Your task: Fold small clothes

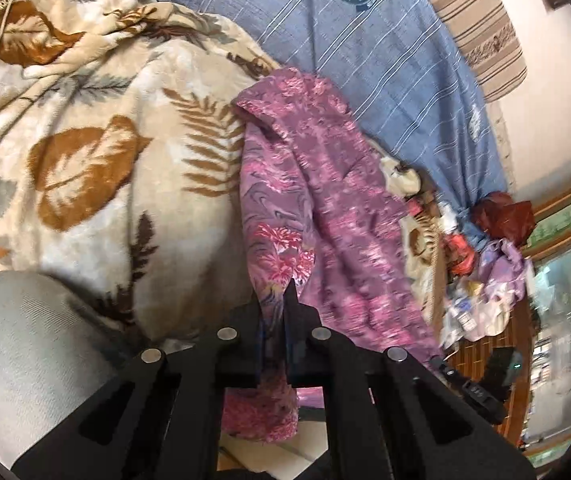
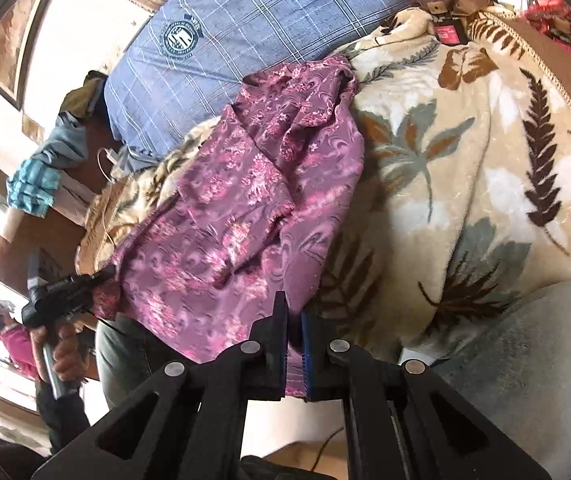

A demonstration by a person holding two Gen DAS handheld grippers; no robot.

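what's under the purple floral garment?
The purple floral garment lies mostly on the leaf-print blanket, its far end reaching the blue plaid sheet. Both grippers, left and right, pinch its near edge. Anything beneath the blanket is hidden.

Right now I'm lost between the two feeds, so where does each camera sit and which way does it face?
Left wrist: on the left gripper, looking forward over the garment to the blanket; grey knee lower left.
Right wrist: on the right gripper, facing the same garment; left gripper and hand at its left.
Shared: garment, blanket, blue sheet.
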